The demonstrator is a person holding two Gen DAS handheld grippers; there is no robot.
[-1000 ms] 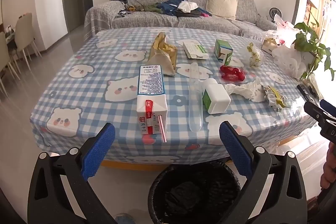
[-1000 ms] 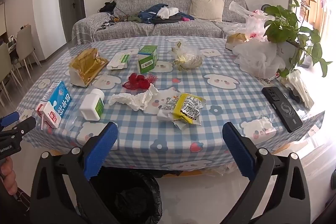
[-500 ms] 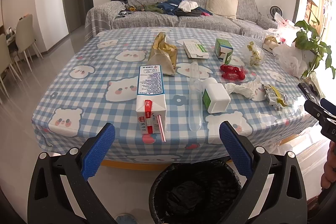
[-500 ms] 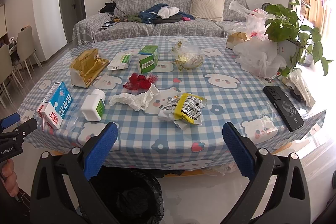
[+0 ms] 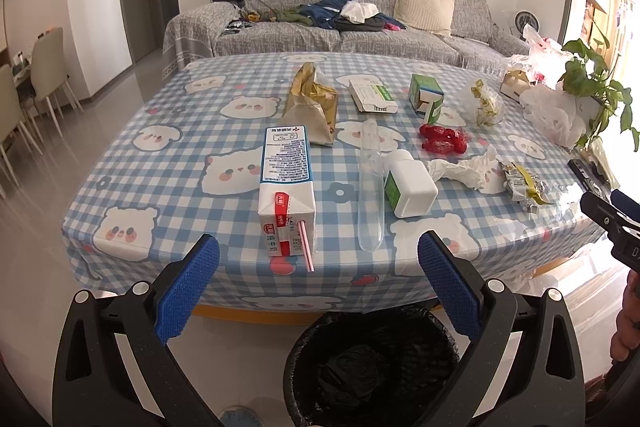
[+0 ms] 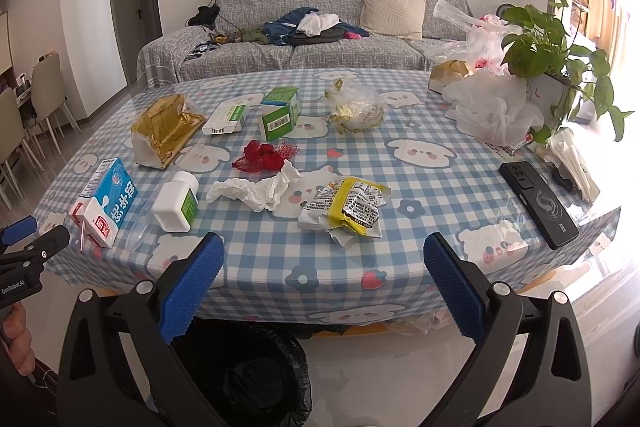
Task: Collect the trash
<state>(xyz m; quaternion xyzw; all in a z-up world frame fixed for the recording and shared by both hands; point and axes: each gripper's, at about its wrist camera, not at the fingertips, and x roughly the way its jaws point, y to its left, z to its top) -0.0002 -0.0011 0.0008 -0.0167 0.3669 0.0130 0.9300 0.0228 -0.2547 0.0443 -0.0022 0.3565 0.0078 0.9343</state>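
Trash lies on the checked table (image 5: 160, 163): a blue-white milk carton (image 5: 286, 187) with a pink straw, a clear plastic tube (image 5: 370, 183), a white bottle (image 5: 408, 181), crumpled tissue (image 5: 464, 171), a yellow wrapper (image 6: 348, 207), red netting (image 6: 264, 155), a gold bag (image 5: 312, 105) and green boxes (image 6: 280, 113). A black-lined trash bin (image 5: 372, 363) stands on the floor below the table's front edge. My left gripper (image 5: 318, 279) is open and empty, in front of the carton. My right gripper (image 6: 324, 279) is open and empty, in front of the wrapper.
A black phone (image 6: 538, 203) lies at the table's right edge. A potted plant (image 6: 552, 55) and white plastic bags (image 6: 496, 107) stand at the back right. A grey sofa (image 5: 340, 23) is behind the table, chairs (image 5: 48, 75) to the left.
Both grippers have drifted slightly; the view of the table has barely shifted. Both stay open and empty.
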